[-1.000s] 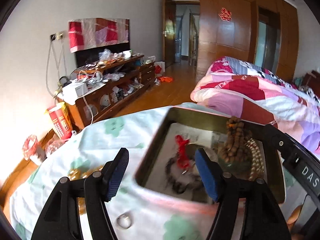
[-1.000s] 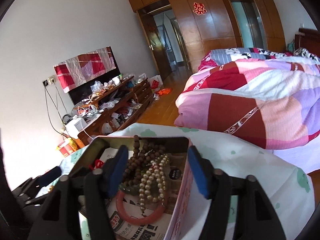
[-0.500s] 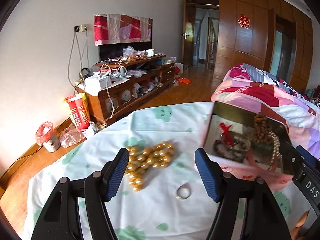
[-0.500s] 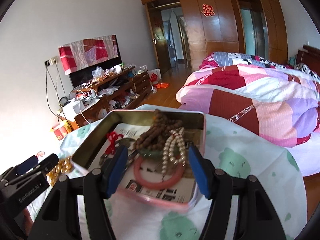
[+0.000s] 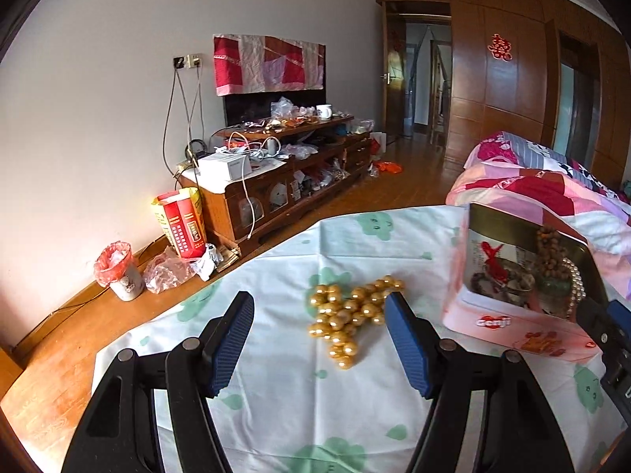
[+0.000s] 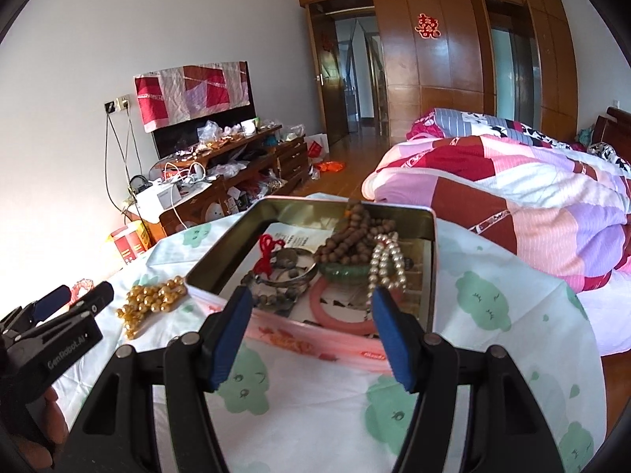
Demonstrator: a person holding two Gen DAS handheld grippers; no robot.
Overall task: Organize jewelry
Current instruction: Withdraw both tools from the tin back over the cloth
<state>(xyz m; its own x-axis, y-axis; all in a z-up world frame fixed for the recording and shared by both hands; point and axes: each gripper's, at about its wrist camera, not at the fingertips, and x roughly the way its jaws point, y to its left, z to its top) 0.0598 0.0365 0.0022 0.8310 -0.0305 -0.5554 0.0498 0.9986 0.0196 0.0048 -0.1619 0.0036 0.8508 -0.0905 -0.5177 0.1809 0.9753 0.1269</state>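
A heap of gold beads lies on the white cloth with green prints, just ahead of my left gripper, which is open and holds nothing. To its right stands an open pink tin. In the right wrist view the tin holds brown wooden beads, a pearl string, a green bangle, a pink bangle, a silver bangle and a red cord. My right gripper is open in front of the tin's near wall. The gold beads lie left of the tin.
The cloth-covered table ends at its left edge above wooden floor. A cluttered TV cabinet stands along the wall, with a red bin beside it. A quilted bed lies behind the tin. A hand holds the left gripper.
The left gripper has swung left, from over the tin to the gold beads. The right gripper has drawn back from the tin, so the whole tin now shows. Both stay open.
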